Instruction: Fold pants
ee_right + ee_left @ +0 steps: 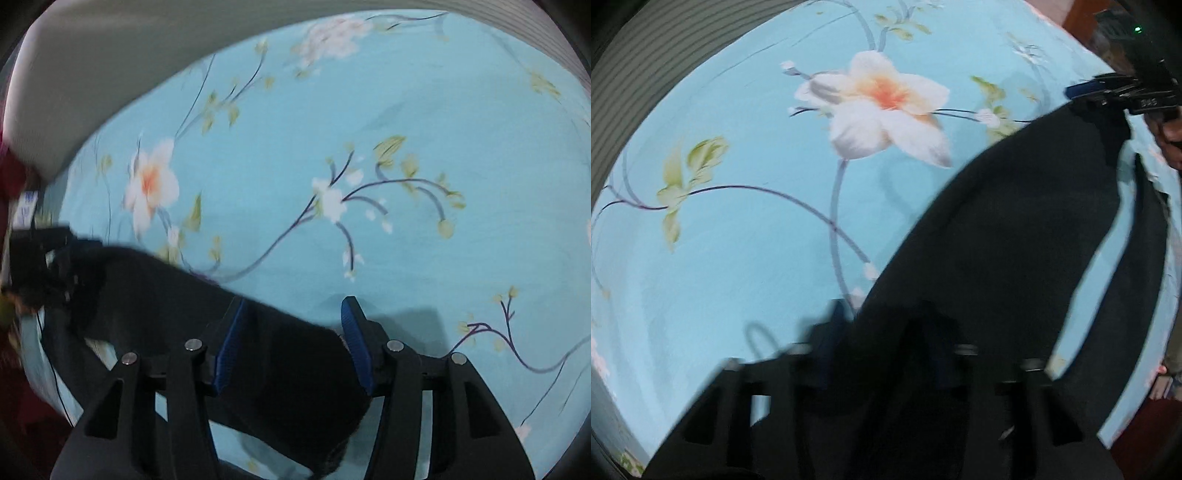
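While black pants [288,365] lie on the floral blue sheet [738,240], left claw [886,350] clenched on them, right claw [291,343] released.

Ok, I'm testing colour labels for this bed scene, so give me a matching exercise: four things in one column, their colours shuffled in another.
Things:
1. pants
2. sheet
3. large flower
4. finger pads

Colours:
A. light blue
B. dark blue
C. black
D. white with an orange centre

Pairs: 1-C, 2-A, 3-D, 4-B.
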Motion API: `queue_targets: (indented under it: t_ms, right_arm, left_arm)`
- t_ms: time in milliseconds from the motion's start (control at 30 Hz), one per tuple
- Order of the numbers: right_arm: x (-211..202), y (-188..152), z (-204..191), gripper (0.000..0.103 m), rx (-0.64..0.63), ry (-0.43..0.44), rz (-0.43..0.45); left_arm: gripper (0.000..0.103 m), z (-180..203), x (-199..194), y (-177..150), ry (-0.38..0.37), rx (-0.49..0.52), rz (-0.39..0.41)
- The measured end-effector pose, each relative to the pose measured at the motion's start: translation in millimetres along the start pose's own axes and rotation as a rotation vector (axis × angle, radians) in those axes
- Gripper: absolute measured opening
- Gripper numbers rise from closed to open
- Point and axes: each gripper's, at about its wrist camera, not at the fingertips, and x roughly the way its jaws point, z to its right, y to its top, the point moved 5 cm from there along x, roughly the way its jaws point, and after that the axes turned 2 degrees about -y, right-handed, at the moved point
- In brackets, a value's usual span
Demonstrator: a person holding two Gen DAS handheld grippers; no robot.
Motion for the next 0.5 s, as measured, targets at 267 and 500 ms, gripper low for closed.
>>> queue_targets:
  t_ms: [267,500]
  right_arm:
    - [-21,-22,-30,0.006,-0.244,-0.038,-0.036]
    - [-73,-35,-44,0.006,-0.299,-0.139,0.155]
  left_arm:
    - [0.003,33,-51,-15,0.046,0.077,0.094]
    - [0.003,84,-110,-65,0.01,0.032,0.195]
